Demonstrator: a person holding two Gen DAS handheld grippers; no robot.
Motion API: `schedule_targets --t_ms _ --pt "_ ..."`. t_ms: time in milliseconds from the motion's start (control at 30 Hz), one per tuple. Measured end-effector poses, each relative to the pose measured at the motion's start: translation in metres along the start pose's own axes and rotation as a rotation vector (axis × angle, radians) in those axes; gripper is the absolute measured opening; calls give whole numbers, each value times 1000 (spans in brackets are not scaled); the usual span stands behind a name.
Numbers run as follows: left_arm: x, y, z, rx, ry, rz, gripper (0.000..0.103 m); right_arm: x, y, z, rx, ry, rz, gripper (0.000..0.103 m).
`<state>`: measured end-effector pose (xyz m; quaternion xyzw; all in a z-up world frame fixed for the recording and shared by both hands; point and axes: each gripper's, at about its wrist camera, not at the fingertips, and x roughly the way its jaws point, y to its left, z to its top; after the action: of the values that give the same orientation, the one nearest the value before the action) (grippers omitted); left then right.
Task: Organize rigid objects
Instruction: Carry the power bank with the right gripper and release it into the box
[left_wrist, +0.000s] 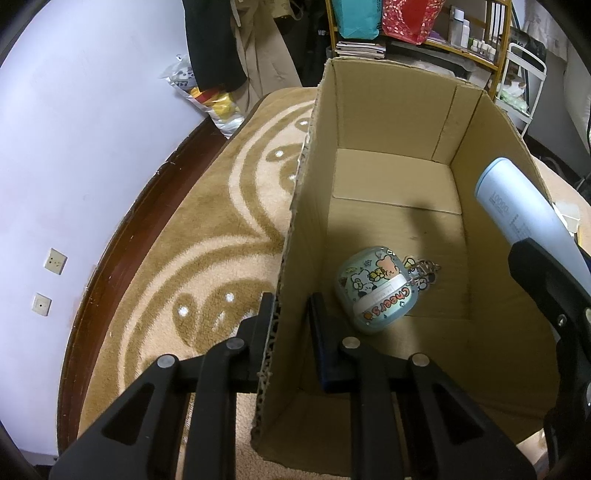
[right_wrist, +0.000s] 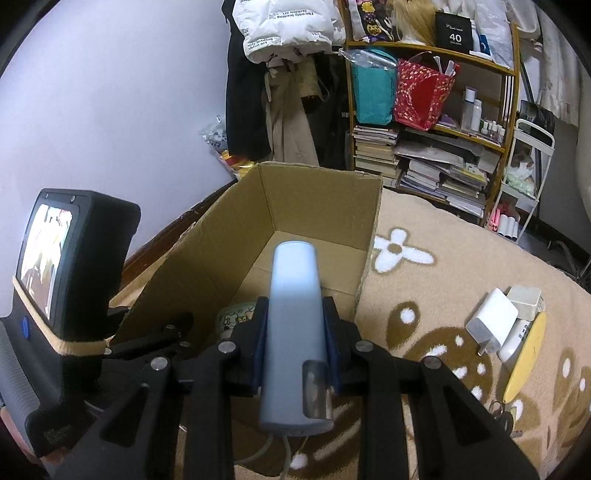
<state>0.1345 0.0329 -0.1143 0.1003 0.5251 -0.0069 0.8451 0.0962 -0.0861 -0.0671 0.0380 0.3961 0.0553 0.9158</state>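
An open cardboard box (left_wrist: 388, 110) stands on a tan patterned rug. My left gripper (left_wrist: 291, 317) straddles the box's left wall near the front, one finger outside and one inside, pinching the cardboard. A pale blue earbud case with cartoon stickers (left_wrist: 380, 291) and a keychain lies on the box floor. My right gripper (right_wrist: 295, 317) is shut on a long light-blue power bank (right_wrist: 293, 280), held over the box's near end and pointing into the box (right_wrist: 325, 199). The power bank (left_wrist: 517, 210) also shows above the box's right wall. The earbud case (right_wrist: 236, 317) peeks out beside the right gripper's left finger.
On the rug (right_wrist: 424, 295) right of the box lie a white charger plug (right_wrist: 491, 321), a cream adapter (right_wrist: 524, 301) and a flat yellow oval item (right_wrist: 524, 358). A crowded shelf (right_wrist: 424, 147) and hanging clothes stand behind. A white wall and a dark wooden floor strip (left_wrist: 122, 240) run along the left.
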Motion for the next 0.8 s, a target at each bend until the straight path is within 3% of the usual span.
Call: schedule_targets --t_ms 267,300,367,433,533,700,800 --pt "2 2 1 -10 6 -31 17 -12 1 2 -12 -25 -5 30" --pt "2 1 0 -5 8 -32 17 -14 2 2 -10 -30 -7 35" --pt "0 0 -1 0 2 -32 17 -22 0 3 -7 -46 -13 55" --pt "-4 0 -2 2 -15 -15 17 -33 0 4 -10 -73 -33 84" --pt "-5 -1 -2 8 -19 -9 17 -47 -4 3 -1 -107 -54 103" --pt "-5 1 -3 1 -16 -15 17 -56 -17 -9 -6 -117 -125 103" --pt "-7 1 -2 5 -24 -8 17 -51 -37 -21 49 -75 -158 103"
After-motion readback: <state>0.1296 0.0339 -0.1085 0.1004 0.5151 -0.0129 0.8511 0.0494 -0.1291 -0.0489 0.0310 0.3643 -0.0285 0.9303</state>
